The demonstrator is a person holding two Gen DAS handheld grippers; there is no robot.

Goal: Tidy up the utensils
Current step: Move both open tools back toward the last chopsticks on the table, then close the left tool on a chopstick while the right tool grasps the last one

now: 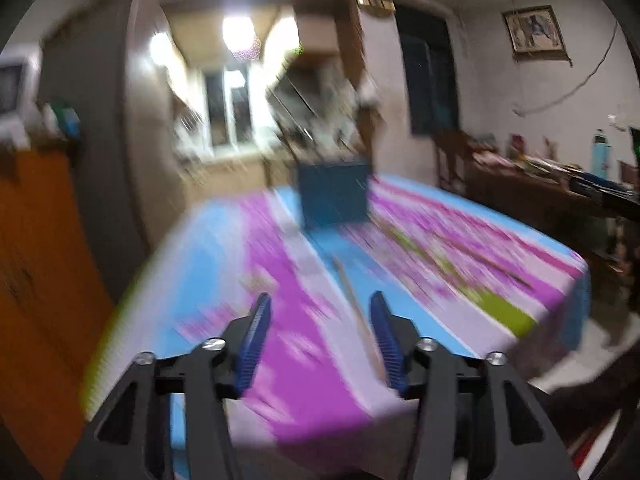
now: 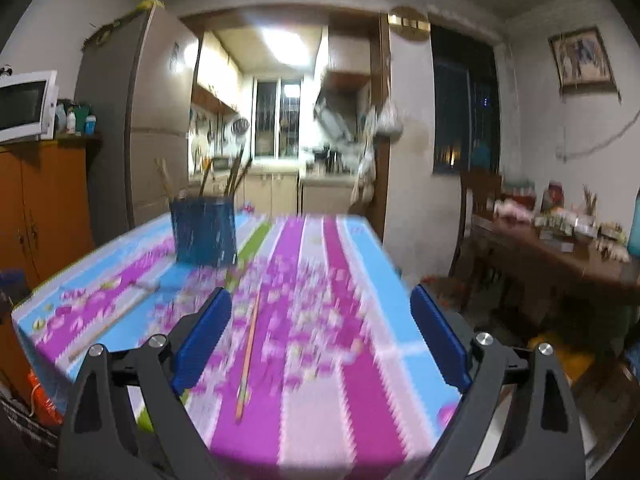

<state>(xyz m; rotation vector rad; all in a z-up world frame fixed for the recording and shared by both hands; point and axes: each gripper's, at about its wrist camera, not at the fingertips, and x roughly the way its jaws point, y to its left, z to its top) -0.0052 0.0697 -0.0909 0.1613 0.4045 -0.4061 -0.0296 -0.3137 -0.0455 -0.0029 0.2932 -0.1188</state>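
Left claw hangs low over the near end of the table, tilted down a bit, jaws about half open w/ nothing gripped. A wooden chopstick lies on the striped cloth just inside the right-hand pad; whether pad and stick touch can't be told thru the blur.

Right claw is also angled slightly down, jaws spread wide, empty. A second chopstick lies lengthwise on the cloth betw. the pads, nearer the left one, apart from both. A third stick rests diagonally toward the table's left edge.

Further out, a blue holder stands upright on the far-left part of the table, several sticks poking out of it. Centre and right of the cloth lie open. Right edge faces a gap, then a cluttered wooden side table; left edge sits near an orange cabinet.
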